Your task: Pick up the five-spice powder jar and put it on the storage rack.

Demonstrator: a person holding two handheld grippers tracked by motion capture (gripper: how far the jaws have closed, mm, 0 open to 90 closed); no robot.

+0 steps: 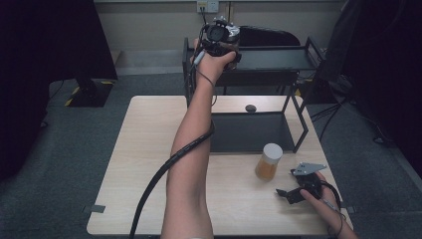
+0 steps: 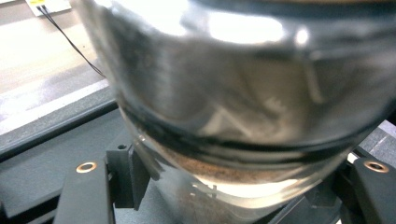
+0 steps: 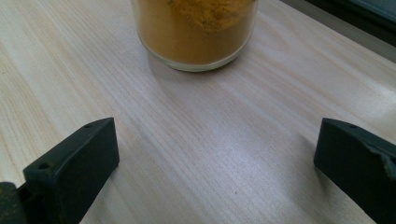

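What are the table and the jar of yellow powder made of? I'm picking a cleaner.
Table: pale wood or wood-look laminate, matt with a soft sheen; straight grain lines show. Jar: probably clear glass; the powder shows through, and the thick base edge glints.

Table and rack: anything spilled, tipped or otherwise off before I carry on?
Nothing stands out. The jar of yellow powder stands upright on the table, lid on, no spill around it. The left tongs hold a glass jar over the black rack's top shelf; the right tongs are open.

Orange-filled jar (image 1: 268, 162) (white lid), pale table (image 1: 144, 164)
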